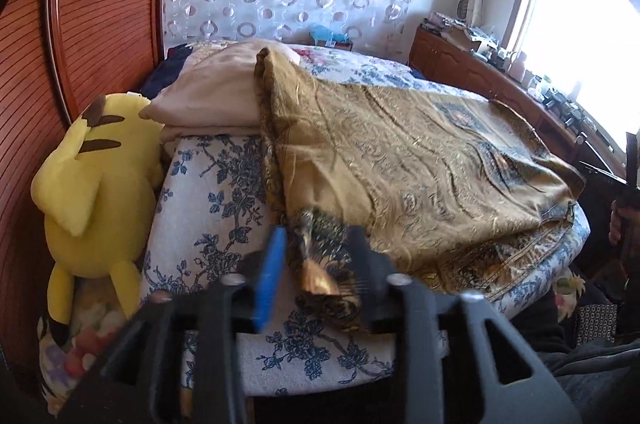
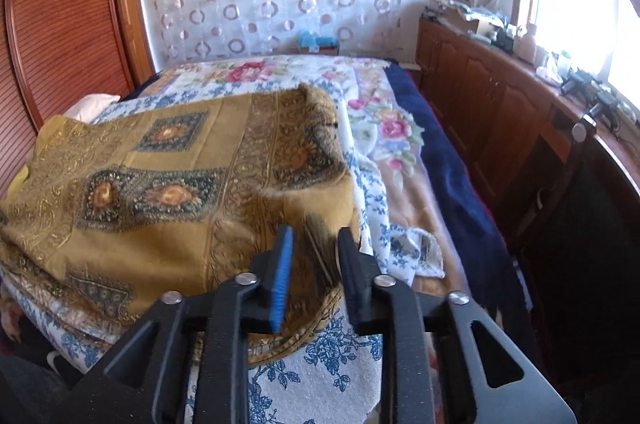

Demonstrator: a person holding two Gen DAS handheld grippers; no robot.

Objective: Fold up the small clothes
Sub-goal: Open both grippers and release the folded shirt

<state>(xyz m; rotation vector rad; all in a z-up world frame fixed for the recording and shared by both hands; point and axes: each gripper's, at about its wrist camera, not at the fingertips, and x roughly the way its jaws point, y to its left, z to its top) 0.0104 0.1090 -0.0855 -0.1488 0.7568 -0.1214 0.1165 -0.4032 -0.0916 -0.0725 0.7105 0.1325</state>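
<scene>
A gold patterned scarf with dark blue medallions [image 1: 420, 160] lies spread and partly folded on the bed; it also shows in the right wrist view [image 2: 168, 176]. My left gripper [image 1: 318, 252] has its jaws a little apart with a bunched near corner of the scarf [image 1: 320, 264] between them. My right gripper [image 2: 316, 248] likewise has its jaws a little apart around a fringed corner of the scarf [image 2: 316, 252]. Whether either pair of jaws pinches the cloth cannot be told.
The bed has a blue-and-white floral sheet [image 1: 208, 200] and a flowered blanket [image 2: 384, 128]. A yellow plush toy [image 1: 96, 184] and beige pillows [image 1: 208, 92] lie by the wooden headboard [image 1: 100, 24]. A wooden cabinet [image 2: 480, 96] with clutter runs under the window.
</scene>
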